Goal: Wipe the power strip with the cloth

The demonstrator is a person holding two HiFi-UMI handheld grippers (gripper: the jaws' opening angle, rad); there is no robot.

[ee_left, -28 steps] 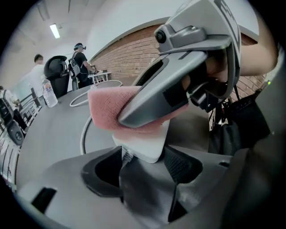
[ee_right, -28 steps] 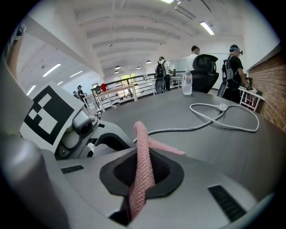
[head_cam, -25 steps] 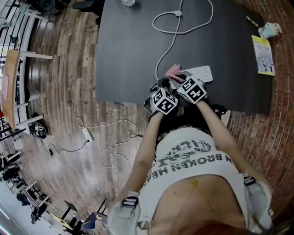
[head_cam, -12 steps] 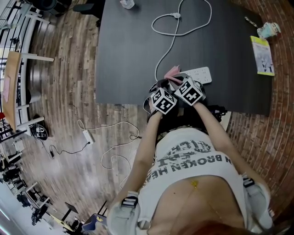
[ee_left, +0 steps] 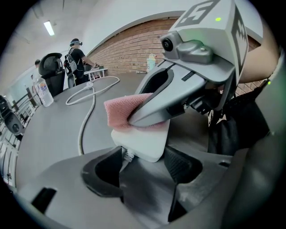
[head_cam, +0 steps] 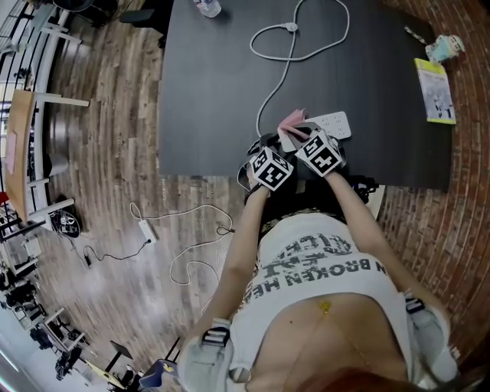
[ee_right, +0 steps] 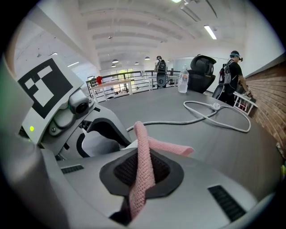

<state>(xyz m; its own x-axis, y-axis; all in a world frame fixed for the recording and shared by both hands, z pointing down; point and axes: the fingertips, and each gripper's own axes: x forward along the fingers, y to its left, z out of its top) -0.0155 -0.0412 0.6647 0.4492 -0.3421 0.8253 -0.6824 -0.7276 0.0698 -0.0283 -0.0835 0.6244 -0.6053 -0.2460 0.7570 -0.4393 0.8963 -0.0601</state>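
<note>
Power strip [head_cam: 331, 124], white, is seen lying at the near edge of a dark table [head_cam: 214, 92], just in front of the person. Its cable end is bracketed by the left gripper [ee_left: 140, 163]: the jaws are spread to the strip's width and set against its two sides, so it is held there. The right gripper [ee_right: 142, 172] is clenched on a pink cloth [ee_right: 144, 165], which is pinched between the pads and stands up out of them before folding forward. In the left gripper view the cloth is pressed onto the top of the strip under a finger of the right gripper, near the cable end. The two grippers are held close together, the right one reaching over the strip beside the left.

A white cable [head_cam: 276, 84] is led from the strip across the table in a wide loop to a plug [head_cam: 292, 26] at the far side. A clear bottle [head_cam: 207, 6] is stood at the far edge, and a yellow booklet [head_cam: 436, 90] is laid at the right end, well apart from the strip. A plank floor [head_cam: 115, 153] is seen beneath, with a thin cord [head_cam: 191, 230] trailed across it. A brick wall [ee_left: 129, 51], a railing [ee_right: 120, 85] and a standing person [ee_right: 234, 71] are seen beyond the table.
</note>
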